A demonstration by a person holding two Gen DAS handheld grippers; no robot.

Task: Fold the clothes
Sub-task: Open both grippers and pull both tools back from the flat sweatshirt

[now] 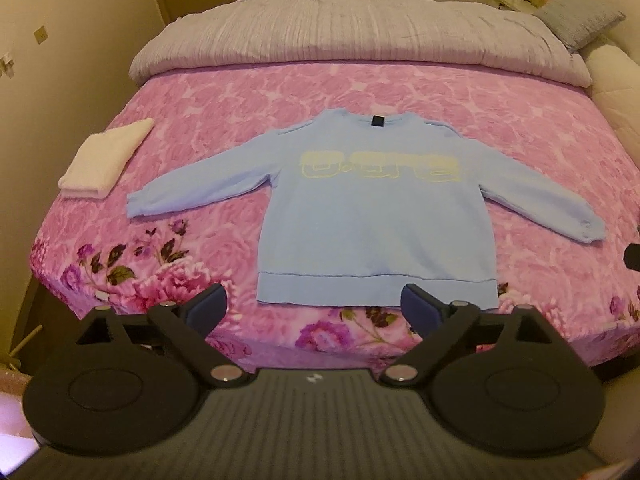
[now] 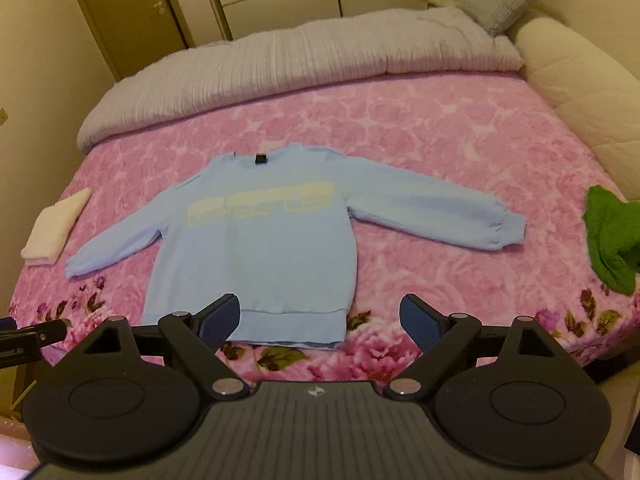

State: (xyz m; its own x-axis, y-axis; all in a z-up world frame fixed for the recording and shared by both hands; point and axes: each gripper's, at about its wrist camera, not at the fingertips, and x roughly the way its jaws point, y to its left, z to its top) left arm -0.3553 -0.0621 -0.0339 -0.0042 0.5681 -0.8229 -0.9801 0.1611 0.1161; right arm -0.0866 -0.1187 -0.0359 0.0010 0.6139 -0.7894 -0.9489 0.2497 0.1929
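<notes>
A light blue sweatshirt (image 1: 372, 216) (image 2: 264, 240) with pale yellow lettering lies flat on the pink floral bedspread (image 1: 360, 92), both sleeves spread out, hem toward me. My left gripper (image 1: 314, 308) hovers open just in front of the hem, holding nothing. My right gripper (image 2: 320, 320) is also open and empty, near the hem's right corner. The left gripper's edge (image 2: 32, 340) shows at the right wrist view's left side.
A folded white cloth (image 1: 106, 160) (image 2: 54, 228) sits on the bed's left side. A crumpled green garment (image 2: 614, 236) lies at the right edge. A grey duvet (image 1: 352, 32) and grey pillow (image 1: 580, 20) lie at the far end, a cream padded bed frame (image 2: 580, 80) on the right.
</notes>
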